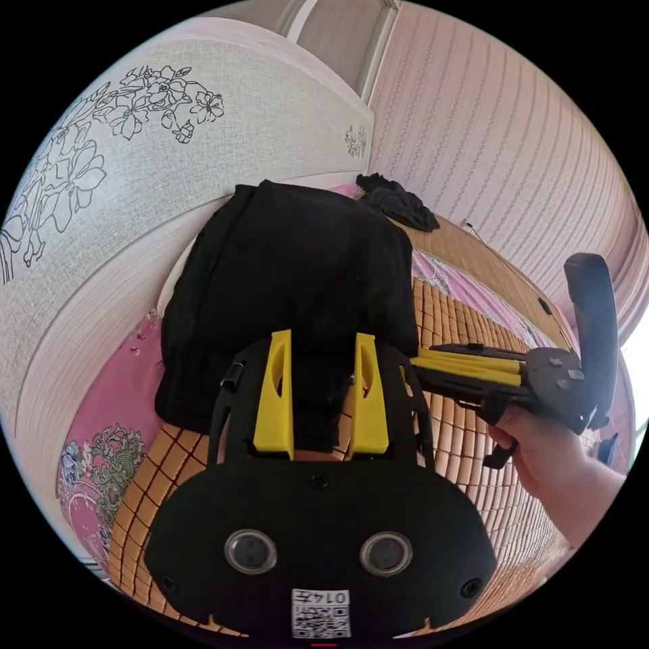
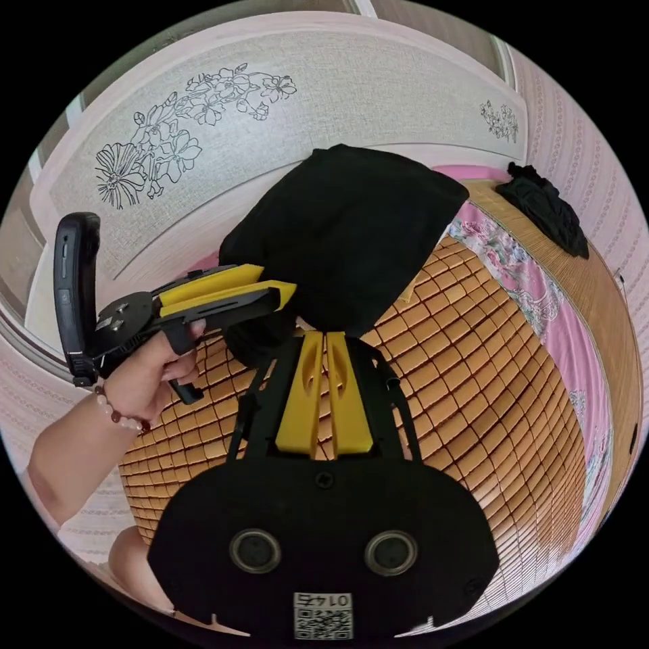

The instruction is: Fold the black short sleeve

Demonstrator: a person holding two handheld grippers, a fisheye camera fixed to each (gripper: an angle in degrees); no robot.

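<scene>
The black short sleeve (image 1: 291,270) is a folded dark bundle on the bamboo mat (image 1: 466,446), close to the headboard. Its near edge runs between the yellow jaws of my left gripper (image 1: 323,338), which press on a thick fold of it. In the right gripper view the same shirt (image 2: 351,230) lies ahead, and my right gripper (image 2: 326,336) has its jaws almost together on the near edge. A hand holds the left gripper (image 2: 287,291), which reaches the shirt's left corner. The right gripper (image 1: 414,362) meets the shirt's right side, also held by a hand.
A cream headboard (image 2: 324,88) with a drawn flower pattern stands just behind the shirt. Another crumpled black garment (image 2: 544,203) lies further along the mat (image 2: 473,378). A pink flowered sheet (image 1: 111,419) shows at the mat's edges, and a striped wall (image 1: 514,135) rises beyond.
</scene>
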